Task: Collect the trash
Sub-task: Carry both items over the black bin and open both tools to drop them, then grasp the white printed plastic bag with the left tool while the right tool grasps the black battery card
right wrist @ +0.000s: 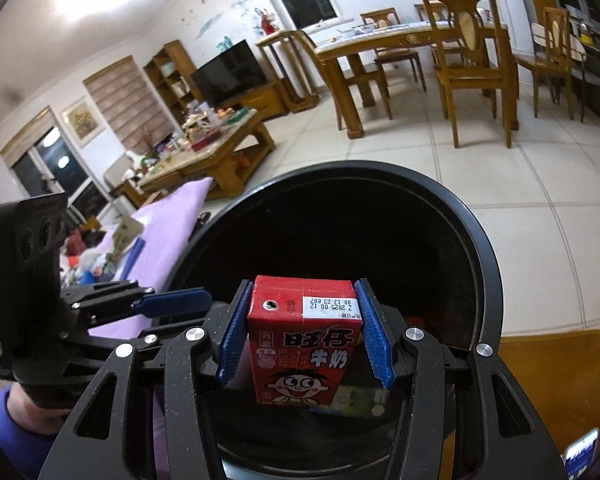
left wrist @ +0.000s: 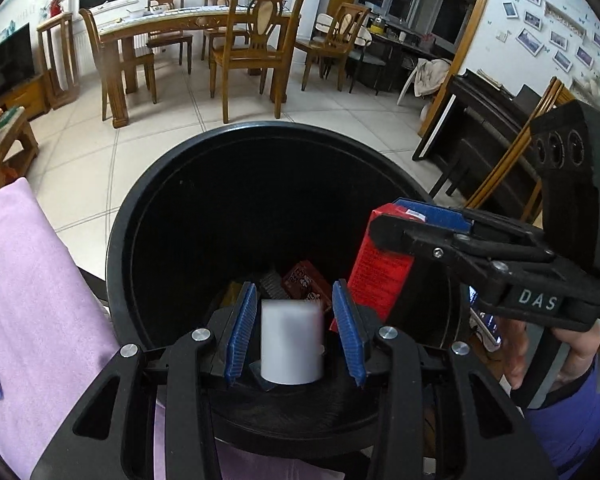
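Observation:
A black round trash bin (left wrist: pixel 148 200) fills both views, and its rim also shows in the right wrist view (right wrist: pixel 488 240). My left gripper (left wrist: pixel 296 320) is open over the bin, and a white cylinder (left wrist: pixel 292 344) sits between its blue pads without touching them. Snack wrappers (left wrist: pixel 304 280) lie on the bin floor. My right gripper (right wrist: pixel 304 336) is shut on a red milk carton (right wrist: pixel 304 344) and holds it over the bin. In the left wrist view the carton (left wrist: pixel 380 264) and the right gripper (left wrist: pixel 400 220) hang at the bin's right side.
A purple cloth (left wrist: pixel 32 280) lies left of the bin. A wooden dining table with chairs (left wrist: pixel 204 20) stands across the tiled floor. A cluttered coffee table (right wrist: pixel 208 140) and a TV (right wrist: pixel 232 72) are further left. A dark piano (left wrist: pixel 484 120) stands at the right.

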Tool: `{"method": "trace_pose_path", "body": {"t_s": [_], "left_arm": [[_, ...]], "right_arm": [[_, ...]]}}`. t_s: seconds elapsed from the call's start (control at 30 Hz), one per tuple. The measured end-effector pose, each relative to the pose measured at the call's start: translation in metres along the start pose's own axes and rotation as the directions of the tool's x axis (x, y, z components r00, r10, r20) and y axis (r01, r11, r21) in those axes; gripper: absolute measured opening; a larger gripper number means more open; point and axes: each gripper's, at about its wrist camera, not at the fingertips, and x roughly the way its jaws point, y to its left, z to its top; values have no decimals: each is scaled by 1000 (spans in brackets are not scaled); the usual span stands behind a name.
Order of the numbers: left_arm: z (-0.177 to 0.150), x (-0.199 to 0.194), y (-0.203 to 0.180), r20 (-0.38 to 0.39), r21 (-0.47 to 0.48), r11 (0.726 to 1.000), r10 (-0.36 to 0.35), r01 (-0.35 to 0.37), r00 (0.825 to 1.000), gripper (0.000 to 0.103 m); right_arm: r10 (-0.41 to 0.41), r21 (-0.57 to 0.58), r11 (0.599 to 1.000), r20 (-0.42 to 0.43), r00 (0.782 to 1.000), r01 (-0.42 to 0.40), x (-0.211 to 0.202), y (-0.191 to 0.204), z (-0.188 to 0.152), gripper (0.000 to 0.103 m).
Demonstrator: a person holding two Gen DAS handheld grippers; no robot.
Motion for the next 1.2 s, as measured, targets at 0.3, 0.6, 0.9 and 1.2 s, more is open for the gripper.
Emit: {"method": "trace_pose_path", "body": {"t_s": [0.3, 0.6, 0.9, 1.2], "left_arm": [[-6, -20, 8, 23, -16, 1000, 13, -13, 1000, 78], [-47, -93, 32, 138, -59, 995, 93, -86, 986, 98], [-124, -188, 110, 187, -254, 931, 313, -262, 931, 98], [-205, -242, 231, 27, -463, 776, 495, -427, 869, 98]], "right_arm": [[-12, 12, 1000, -3, 1000, 12, 6, 4, -3, 76], [24, -28, 999, 31, 999, -23, -4, 46, 5, 83], [122, -178, 976, -31, 992, -126, 22, 161, 11, 83], [217, -364, 893, -171, 961, -266, 78, 307, 2, 83]]}}
